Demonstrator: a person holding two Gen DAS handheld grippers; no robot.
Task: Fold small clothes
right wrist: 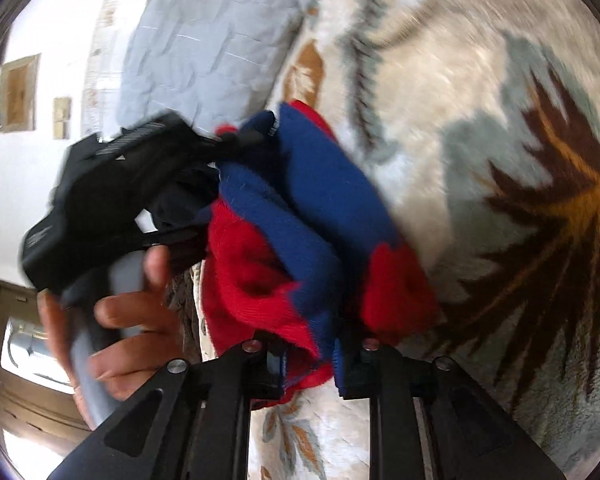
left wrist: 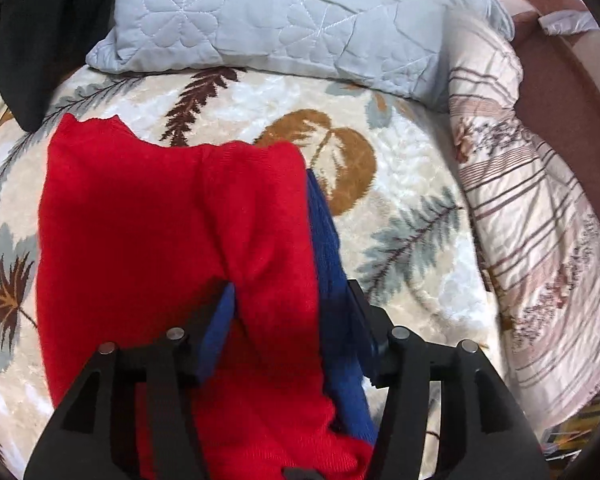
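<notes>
Knitwear, a red-and-blue garment (left wrist: 172, 216), is clamped by left tool (left wrist: 288, 312) and right tool (right wrist: 312, 354) above the leaf-print blanket (left wrist: 400, 184).

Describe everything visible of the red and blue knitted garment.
The red and blue garment is a small, soft, fuzzy knit, mostly red with blue panels along one side. It is bunched and partly lifted off the leaf-patterned blanket, hanging in folds. The left gripper is shut on one end, the right gripper on another, cloth pinched between each pair of fingers. In the right wrist view it looks crumpled and blurred. Its full shape cannot be told.
</notes>
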